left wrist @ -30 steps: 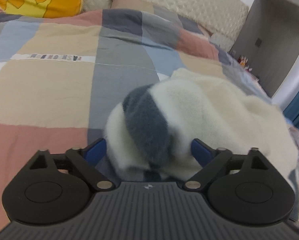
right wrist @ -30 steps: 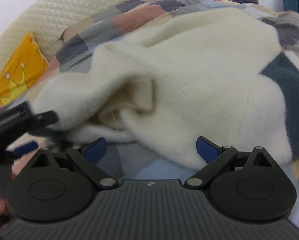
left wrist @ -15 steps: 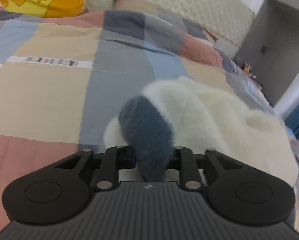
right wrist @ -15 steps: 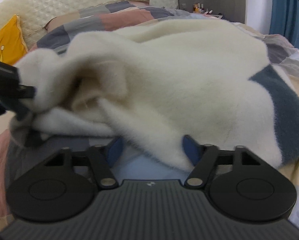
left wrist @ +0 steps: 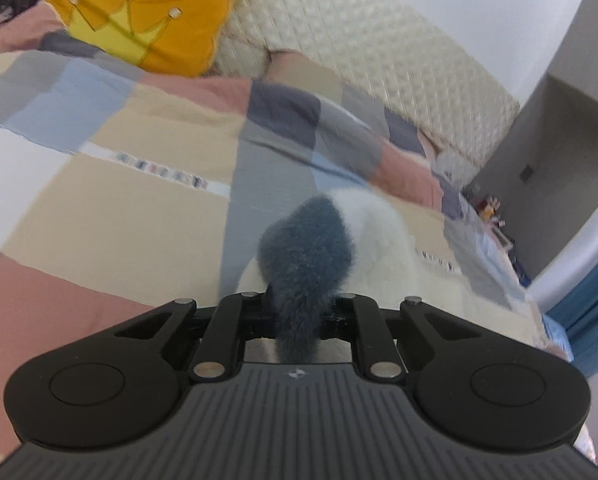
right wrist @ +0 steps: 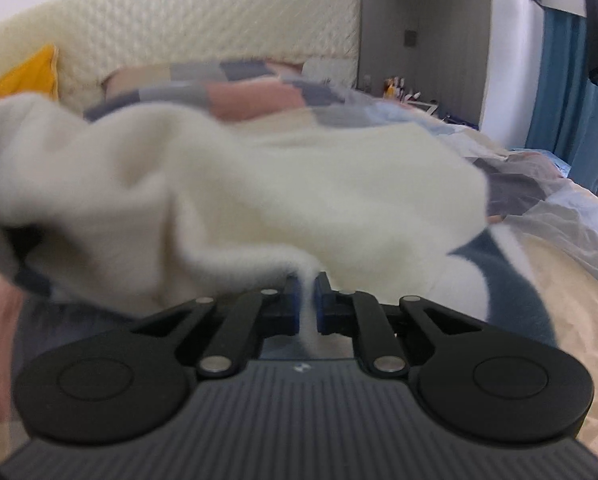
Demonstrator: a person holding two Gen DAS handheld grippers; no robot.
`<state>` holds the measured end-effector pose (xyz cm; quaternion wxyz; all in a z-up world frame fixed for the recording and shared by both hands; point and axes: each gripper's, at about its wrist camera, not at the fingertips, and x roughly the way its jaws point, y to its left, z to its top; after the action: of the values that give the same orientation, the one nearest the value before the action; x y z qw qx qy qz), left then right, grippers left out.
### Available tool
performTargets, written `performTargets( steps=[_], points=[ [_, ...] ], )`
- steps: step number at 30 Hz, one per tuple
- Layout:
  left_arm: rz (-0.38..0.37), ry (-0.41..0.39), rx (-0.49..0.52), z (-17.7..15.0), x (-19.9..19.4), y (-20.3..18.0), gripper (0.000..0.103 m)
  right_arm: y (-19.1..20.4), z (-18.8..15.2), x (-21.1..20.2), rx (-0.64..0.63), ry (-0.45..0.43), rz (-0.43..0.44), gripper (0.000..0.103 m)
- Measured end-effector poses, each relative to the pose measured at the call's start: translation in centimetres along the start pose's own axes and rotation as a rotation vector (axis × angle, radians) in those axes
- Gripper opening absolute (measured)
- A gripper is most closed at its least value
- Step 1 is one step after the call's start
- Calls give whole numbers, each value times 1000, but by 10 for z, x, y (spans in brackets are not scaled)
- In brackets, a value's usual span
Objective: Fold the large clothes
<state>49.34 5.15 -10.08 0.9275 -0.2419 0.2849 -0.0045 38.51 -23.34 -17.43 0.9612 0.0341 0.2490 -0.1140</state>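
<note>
A fluffy cream garment [right wrist: 259, 184] with slate-blue patches [right wrist: 511, 280] lies bunched on the bed. In the left wrist view its slate-blue end [left wrist: 303, 248] sticks up between the jaws of my left gripper [left wrist: 297, 312], which are closing and pinch it; the cream part [left wrist: 383, 236] trails to the right behind. My right gripper [right wrist: 307, 300] has its jaws closing to a narrow pinch on a cream fold of the same garment, lifted slightly off the cover. The blue pads [right wrist: 293, 304] press the fabric from both sides.
The bed has a patchwork cover [left wrist: 119, 200] in beige, grey, blue and pink. A yellow crown cushion [left wrist: 147, 28] leans on the quilted headboard [left wrist: 359, 40]. Small items [left wrist: 489, 208] stand beside the bed by a grey wall, and blue curtains [right wrist: 571, 100] hang at the right.
Both grippers went from wide open to pinched on the garment. The left one has risen with the slate-blue end, and the right one has lifted a cream fold.
</note>
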Motion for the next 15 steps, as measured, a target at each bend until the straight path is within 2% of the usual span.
performTargets(
  steps=[8, 12, 15],
  points=[
    [35, -47, -29, 11, -94, 22, 15, -24, 0, -43, 32, -111, 21, 10],
    [58, -90, -71, 13, -153, 46, 15, -29, 5, -71, 9, -170, 81, 10],
    [83, -141, -97, 12, -201, 66, 15, -27, 9, -95, -40, -216, 177, 10]
  ],
)
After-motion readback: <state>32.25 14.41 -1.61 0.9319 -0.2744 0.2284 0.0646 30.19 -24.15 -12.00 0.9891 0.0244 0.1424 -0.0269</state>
